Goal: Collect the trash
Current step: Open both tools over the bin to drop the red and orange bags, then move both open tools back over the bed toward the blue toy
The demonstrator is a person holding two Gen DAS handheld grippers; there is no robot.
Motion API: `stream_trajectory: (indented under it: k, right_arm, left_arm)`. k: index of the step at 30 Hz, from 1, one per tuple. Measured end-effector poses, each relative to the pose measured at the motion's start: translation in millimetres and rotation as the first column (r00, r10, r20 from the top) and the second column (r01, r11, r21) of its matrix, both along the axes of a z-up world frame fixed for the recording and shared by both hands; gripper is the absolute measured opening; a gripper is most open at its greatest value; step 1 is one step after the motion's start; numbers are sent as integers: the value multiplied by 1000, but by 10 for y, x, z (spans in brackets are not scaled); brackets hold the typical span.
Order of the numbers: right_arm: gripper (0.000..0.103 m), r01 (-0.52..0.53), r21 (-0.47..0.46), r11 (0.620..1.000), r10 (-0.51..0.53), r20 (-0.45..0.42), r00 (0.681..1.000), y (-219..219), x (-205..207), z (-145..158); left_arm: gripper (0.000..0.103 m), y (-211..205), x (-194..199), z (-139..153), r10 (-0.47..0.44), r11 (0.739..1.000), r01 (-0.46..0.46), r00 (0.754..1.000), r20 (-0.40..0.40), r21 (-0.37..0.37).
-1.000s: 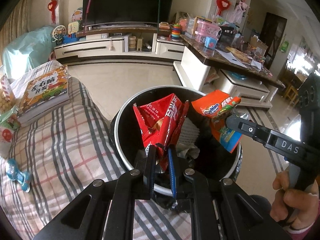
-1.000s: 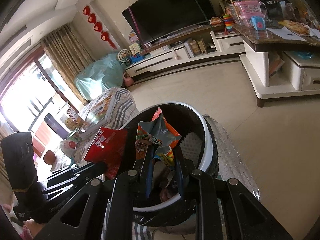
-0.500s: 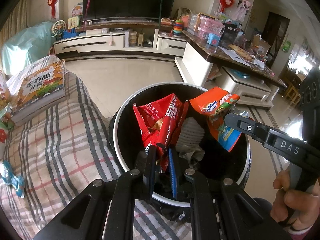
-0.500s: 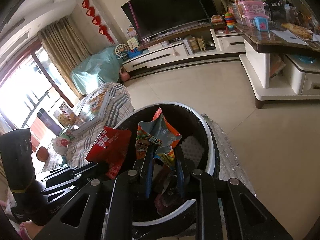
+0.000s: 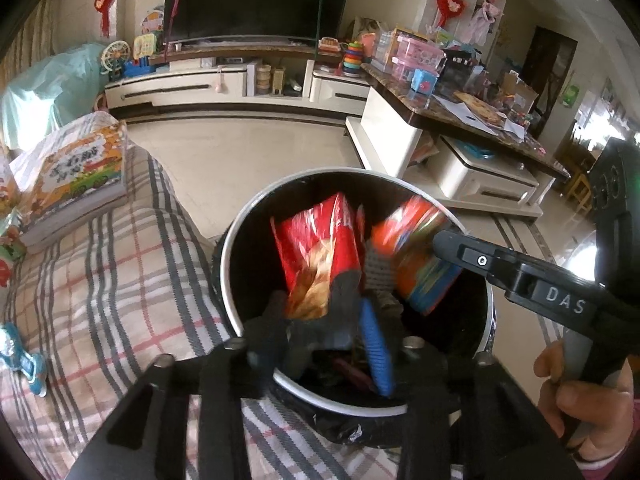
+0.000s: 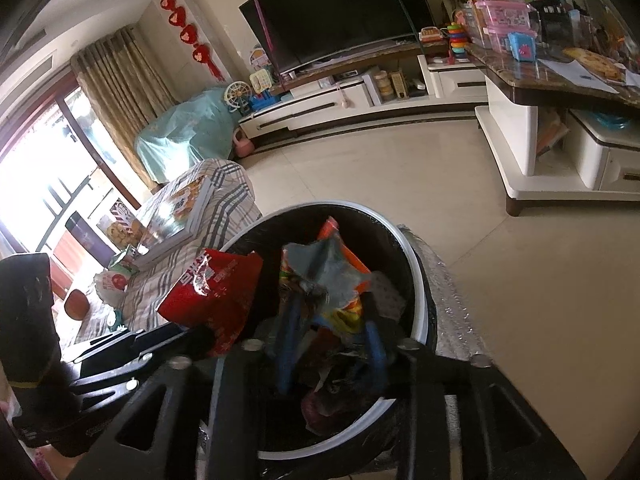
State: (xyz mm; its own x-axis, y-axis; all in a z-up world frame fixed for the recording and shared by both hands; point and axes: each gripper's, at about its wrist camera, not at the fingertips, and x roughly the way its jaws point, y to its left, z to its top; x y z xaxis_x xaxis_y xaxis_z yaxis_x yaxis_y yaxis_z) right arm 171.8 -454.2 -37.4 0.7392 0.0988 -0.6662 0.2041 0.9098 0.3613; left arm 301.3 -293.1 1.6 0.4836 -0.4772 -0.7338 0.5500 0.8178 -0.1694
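Living room floor: black bin (image 5: pixel 240 264) holds red wrapper (image 5: pixel 320 256), orange wrapper (image 6: pixel 320 276); both grippers' jaws just opened, wrappers loose between.

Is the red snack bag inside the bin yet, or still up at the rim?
Not fully in. The red snack bag stands over the bin opening, between the left gripper fingers, which have just been opening.

Left tongs (image 5: pixel 324 320) and right tongs (image 6: pixel 330 336) jaws just opened; red wrapper (image 5: pixel 320 256), orange wrapper (image 6: pixel 324 268) loose between them.
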Motion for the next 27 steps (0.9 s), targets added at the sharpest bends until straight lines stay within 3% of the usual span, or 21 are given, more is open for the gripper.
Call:
stream_trajectory:
  k: [8,11,13,27]
  right_arm:
    - [71,6,13,1000,-7,31,1000,24,-112,69]
    - [86,-10,37,999,8,50,999,83,-171,97]
    - [91,-19,47,999,15,68,998,110,-216,117]
    - [92,-70,62,996,66,67,996,481,-410,110]
  left_arm:
    - [54,291,-198,29,36,998,-36,999,1,-45]
    - [62,419,-346,24,60,998,-59,998,27,-36]
    - [65,523,-460,23,76,997,-75,996,44,-30]
    - [75,1191,-905,-21,212,977,-211,976,51,-33]
